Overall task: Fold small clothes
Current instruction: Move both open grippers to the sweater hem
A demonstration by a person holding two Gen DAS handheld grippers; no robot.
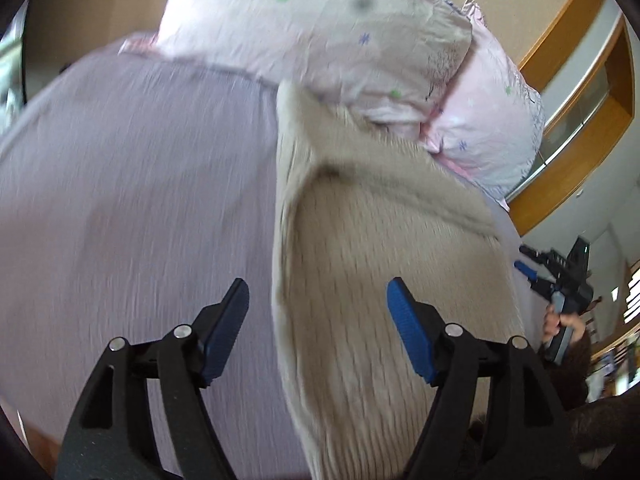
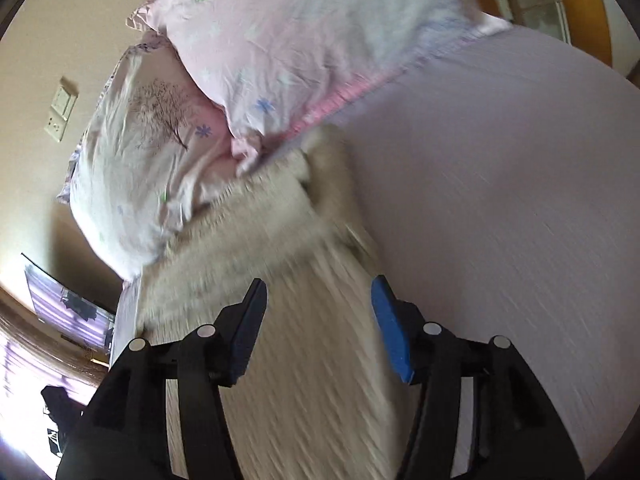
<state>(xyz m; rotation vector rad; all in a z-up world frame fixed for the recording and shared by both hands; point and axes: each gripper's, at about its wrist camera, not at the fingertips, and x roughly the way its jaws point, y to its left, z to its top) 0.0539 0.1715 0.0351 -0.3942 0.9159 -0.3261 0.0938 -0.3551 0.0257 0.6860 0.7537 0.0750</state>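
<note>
A beige ribbed knit garment lies on the lilac bedsheet, partly folded, with its far end against the pillows. My left gripper is open and empty, hovering over the garment's left edge. The right gripper shows at the right edge of the left wrist view, held in a hand. In the right wrist view the same garment runs under my right gripper, which is open and empty above it. The lilac sheet lies to its right.
Two pink flowered pillows lie at the head of the bed, also in the right wrist view. A wooden frame stands to the right. A wall switch and socket sit on the beige wall.
</note>
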